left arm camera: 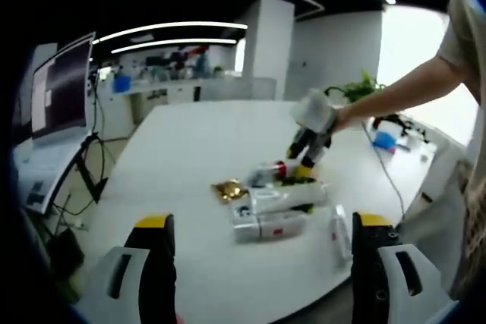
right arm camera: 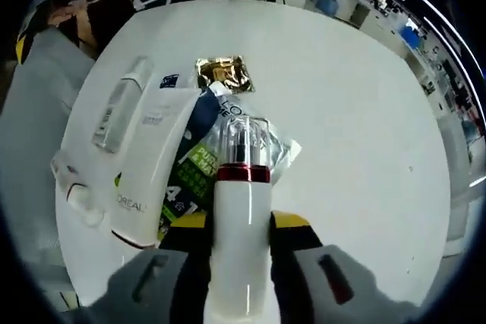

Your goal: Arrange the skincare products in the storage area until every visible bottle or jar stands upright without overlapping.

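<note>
White round-cornered table in an open office with ceiling strip lights, carrying a cluster of skincare items. Left gripper view, near to far: left gripper at 6 o'clock, its yellow-tipped jaws spread wide with nothing between them; beyond it, lying flat, a white tube with a red label, a clear-capped bottle at 4 o'clock of the cluster, a white box, and a crumpled gold foil sachet at the cluster's 9 o'clock; farther, the right gripper, carried by a person's bare arm reaching in from 2 o'clock, down over the pile's far side. Right gripper view, near to far: right gripper at 6 o'clock, jaws pinching a white cylindrical bottle with red collar and clear cap, which points toward 12 o'clock; under the cap, a green-printed clear sachet; at 9 o'clock, a white L'Oreal tube and a translucent-capped white bottle, both lying flat; farthest, the gold foil sachet at 12 o'clock.
</note>
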`<state>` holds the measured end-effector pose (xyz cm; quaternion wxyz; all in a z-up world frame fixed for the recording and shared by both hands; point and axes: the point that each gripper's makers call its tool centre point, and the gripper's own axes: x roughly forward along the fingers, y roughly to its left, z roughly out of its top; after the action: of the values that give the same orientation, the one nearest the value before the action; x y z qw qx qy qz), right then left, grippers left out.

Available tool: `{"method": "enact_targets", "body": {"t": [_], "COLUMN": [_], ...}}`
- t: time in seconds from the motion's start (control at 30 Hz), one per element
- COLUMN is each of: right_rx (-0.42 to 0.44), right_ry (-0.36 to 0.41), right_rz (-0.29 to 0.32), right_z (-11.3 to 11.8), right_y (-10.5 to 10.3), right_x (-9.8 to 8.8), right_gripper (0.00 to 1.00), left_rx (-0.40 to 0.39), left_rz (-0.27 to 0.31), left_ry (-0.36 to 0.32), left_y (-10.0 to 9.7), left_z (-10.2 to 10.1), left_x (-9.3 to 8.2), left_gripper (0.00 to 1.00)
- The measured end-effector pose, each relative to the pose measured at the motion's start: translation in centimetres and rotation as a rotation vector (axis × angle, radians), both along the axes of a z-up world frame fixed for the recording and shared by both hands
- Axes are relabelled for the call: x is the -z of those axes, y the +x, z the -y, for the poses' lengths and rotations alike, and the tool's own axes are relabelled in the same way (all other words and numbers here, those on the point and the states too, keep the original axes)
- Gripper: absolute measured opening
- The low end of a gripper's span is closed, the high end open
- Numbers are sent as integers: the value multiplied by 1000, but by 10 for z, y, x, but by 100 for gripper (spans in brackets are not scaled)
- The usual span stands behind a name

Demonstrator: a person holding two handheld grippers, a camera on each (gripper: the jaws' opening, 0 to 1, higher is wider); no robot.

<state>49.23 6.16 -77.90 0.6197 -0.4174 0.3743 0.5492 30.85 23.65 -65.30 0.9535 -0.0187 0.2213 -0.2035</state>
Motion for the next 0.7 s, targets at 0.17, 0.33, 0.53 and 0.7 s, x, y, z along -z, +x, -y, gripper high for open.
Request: {"method": "enact_targets", "body": {"t": [0.17,0.33,0.53,0.7], "right_rx": [-34,48,99,141], "right_ry": [42,101,149,214], "right_rz": [105,80,67,56], "right_z": [-2,3,10,14], "right_y": [7,6,2,0], "right_x": [-4,-5,-12,-21], "right_gripper": [27,27,26,26], "left_rx": [0,-4,2,1], "left_rz": [3,3,6,4], "left_ry": [4,2,8,-11], "left_y": [0,1,0,0], "left_z": [0,1,3,3], "left_x": [-1,-2,-3,-5], "left_gripper": [94,94,94,93]}}
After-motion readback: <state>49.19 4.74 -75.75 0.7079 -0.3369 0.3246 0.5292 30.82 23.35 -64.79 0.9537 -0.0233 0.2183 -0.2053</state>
